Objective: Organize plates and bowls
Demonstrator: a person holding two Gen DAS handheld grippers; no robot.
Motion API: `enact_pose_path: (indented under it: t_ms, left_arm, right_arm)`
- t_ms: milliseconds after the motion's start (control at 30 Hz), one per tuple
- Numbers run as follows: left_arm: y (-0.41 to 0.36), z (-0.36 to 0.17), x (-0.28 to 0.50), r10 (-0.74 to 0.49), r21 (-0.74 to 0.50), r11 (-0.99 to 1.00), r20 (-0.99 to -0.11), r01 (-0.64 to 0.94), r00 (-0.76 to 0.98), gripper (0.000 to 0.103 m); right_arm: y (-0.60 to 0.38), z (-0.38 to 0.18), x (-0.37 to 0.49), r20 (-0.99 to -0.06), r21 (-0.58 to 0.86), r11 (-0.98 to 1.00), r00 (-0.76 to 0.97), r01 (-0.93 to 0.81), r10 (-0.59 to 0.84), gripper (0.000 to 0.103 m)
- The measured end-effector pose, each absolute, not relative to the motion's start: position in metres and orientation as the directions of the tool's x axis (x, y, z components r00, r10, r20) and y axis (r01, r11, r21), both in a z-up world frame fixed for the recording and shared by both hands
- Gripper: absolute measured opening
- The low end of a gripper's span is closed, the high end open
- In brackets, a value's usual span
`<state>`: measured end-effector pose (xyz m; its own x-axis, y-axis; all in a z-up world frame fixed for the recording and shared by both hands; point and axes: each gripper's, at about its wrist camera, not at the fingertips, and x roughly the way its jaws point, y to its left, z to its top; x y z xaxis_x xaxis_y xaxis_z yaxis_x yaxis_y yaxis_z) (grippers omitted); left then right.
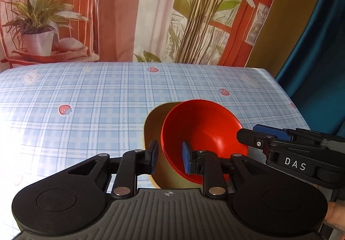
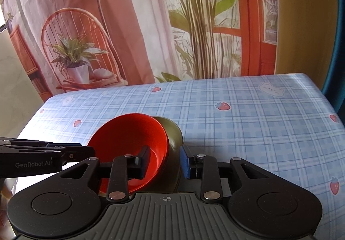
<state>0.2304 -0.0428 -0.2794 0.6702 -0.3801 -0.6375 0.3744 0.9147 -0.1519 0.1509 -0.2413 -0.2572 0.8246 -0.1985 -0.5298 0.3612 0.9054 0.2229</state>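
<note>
Bowls sit nested at the table's (image 1: 86,89) near edge: red bowl (image 1: 202,130) tilted inside an olive one (image 1: 153,123). Your left gripper (image 1: 170,157) and right gripper (image 2: 165,162) both straddle the rims, pads slightly apart, pinching nothing. Pull back crooked toward six o'clock and you risk dragging the stack off.

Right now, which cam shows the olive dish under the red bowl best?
Right wrist view: the olive dish shows its curved side and rim beside the red bowl. The left wrist view shows only a washed-out crescent of the dish behind the bowl, glare hiding its colour.
</note>
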Motion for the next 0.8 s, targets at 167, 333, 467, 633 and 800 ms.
enact_pose_path:
  t_ms: [167, 333, 467, 633, 800]
  left_arm:
    - [-0.032, -0.249, 0.205, -0.344, -0.074, 0.926, -0.565, 0.37, 0.75, 0.063]
    - [-0.012, -0.216, 0.174, -0.301, -0.038, 0.946, -0.467, 0.321, 0.832, 0.098]
    - [-0.001, -0.193, 0.149, -0.254, 0.003, 0.96, -0.413, 0.28, 0.875, 0.103]
    - [0.002, -0.174, 0.121, -0.095, 0.14, 0.979, -0.349, 0.152, 0.932, 0.103]
    - [0.016, -0.16, 0.096, -0.098, 0.099, 0.985, -0.34, 0.139, 0.935, 0.103]
  right_arm:
    - [-0.235, -0.235, 0.133, -0.488, 0.189, 0.919, 0.845, 0.346, -0.218, 0.057]
    - [-0.222, -0.205, 0.111, -0.429, 0.137, 0.932, 0.869, 0.335, -0.249, 0.093]
    - [-0.21, -0.182, 0.089, -0.367, 0.098, 0.934, 0.884, 0.344, -0.288, 0.103]
    - [-0.197, -0.157, 0.063, -0.308, 0.095, 0.929, 0.898, 0.357, -0.313, 0.103]
    - [-0.185, -0.142, 0.037, -0.279, 0.102, 0.926, 0.904, 0.364, -0.324, 0.103]
